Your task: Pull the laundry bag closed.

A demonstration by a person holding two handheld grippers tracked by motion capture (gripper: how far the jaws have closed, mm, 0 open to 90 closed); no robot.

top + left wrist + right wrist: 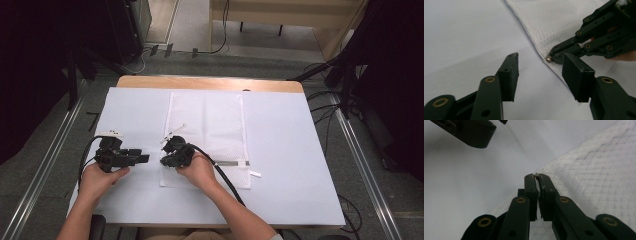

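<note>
A white mesh bag [207, 122] lies flat on the white table cover [290, 150]. My right gripper [163, 161] is at the bag's near left edge, its jaws shut on that edge [536, 175]. In the left gripper view a small metal piece [548, 59] shows at the right gripper's closed tips [552, 56]. My left gripper [146, 158] rests just left of the bag, pointing toward the right gripper. Its jaws [540, 57] stand open over bare cover, with nothing between the pads and the bag's edge [541, 30] just beyond them.
A dark zipper line [231, 163] with a white tab [255, 174] crosses the bag's near end. A loose white strip [175, 131] lies on the bag near the right gripper. The table's wooden far edge [210, 82] shows beyond the cover. Cables and stands ring the table.
</note>
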